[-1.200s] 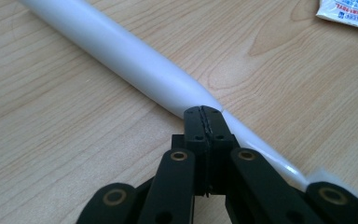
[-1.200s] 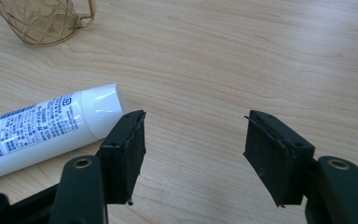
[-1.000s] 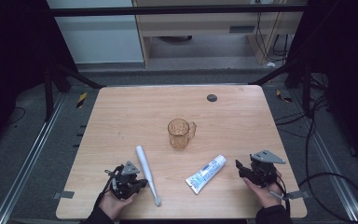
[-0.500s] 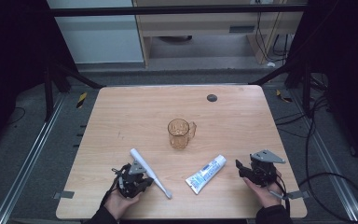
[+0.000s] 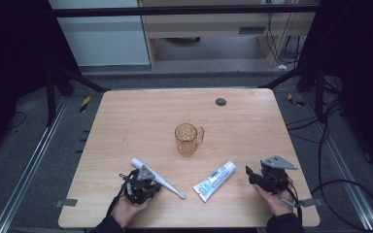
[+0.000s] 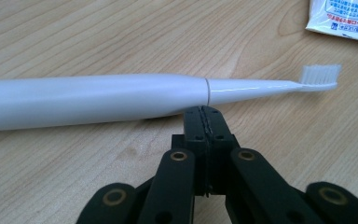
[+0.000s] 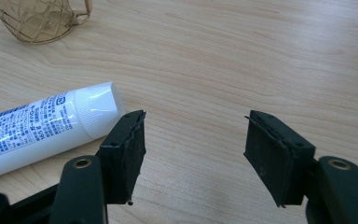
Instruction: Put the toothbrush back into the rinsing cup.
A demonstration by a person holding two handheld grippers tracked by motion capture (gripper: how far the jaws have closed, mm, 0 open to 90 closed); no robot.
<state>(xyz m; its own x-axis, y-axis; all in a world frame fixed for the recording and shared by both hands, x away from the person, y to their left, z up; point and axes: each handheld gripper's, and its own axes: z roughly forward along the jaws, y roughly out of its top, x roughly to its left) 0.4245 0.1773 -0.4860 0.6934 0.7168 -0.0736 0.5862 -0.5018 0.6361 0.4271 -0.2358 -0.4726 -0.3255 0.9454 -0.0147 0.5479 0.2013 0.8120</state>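
One bench [image 5: 126, 121] carries the lot. On it lie one white electric toothbrush [image 5: 156, 177], one white toothpaste tube [image 5: 214, 181] and one amber see-through mug [image 5: 188, 139]. One small dark disc [image 5: 220, 101] sits at the far side. Two hand-held grippers: one near left [image 5: 141, 187], one near right [image 5: 267, 177].

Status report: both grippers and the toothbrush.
Left gripper shut, at toothbrush, not gripping. Right gripper open, beside toothpaste tube. Cup apart.
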